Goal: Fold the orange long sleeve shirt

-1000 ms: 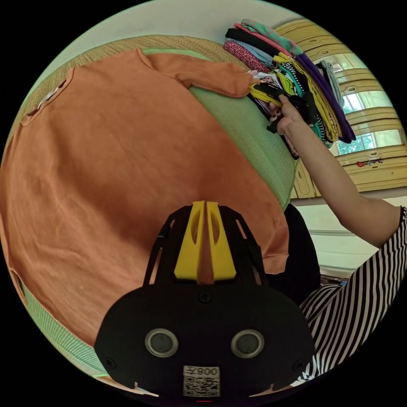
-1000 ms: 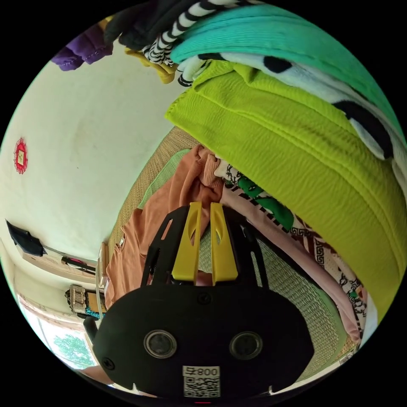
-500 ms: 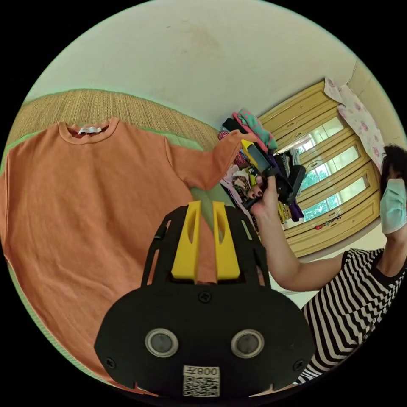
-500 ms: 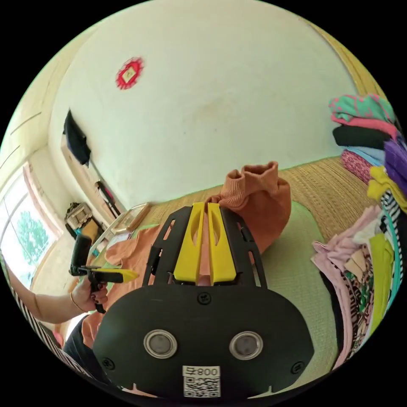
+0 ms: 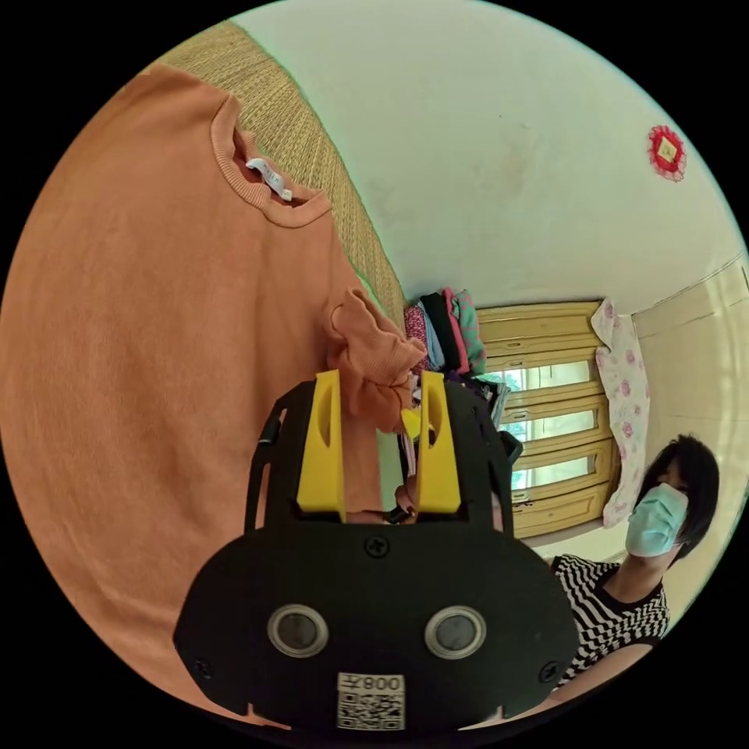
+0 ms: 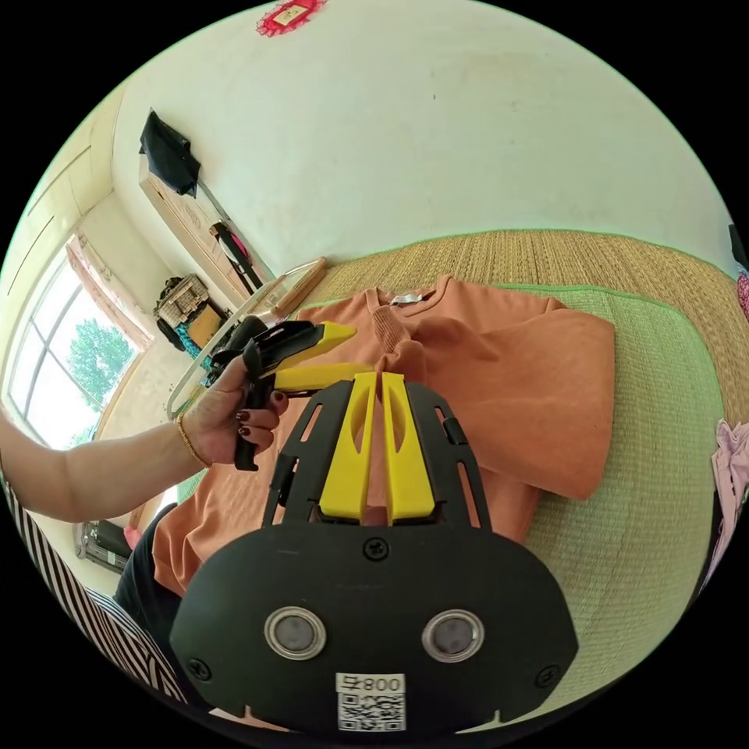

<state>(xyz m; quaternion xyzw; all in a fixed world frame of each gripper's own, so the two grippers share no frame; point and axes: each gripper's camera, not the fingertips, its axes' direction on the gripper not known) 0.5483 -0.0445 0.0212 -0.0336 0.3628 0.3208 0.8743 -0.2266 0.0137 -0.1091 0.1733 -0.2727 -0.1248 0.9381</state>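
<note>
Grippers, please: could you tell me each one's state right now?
Left gripper: open, jaws apart.
Right gripper: shut on the orange shirt sleeve.

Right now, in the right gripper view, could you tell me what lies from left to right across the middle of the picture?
Window → person's hand holding the left hand-held gripper → folded orange sleeve → green mat → pink garment.

The black gripper housing [image 5: 374, 616] hides the lower part of the orange long sleeve knit shirt [image 5: 140, 351]; the shirt's far sleeve runs past the picture's edge, beyond that housing.
</note>
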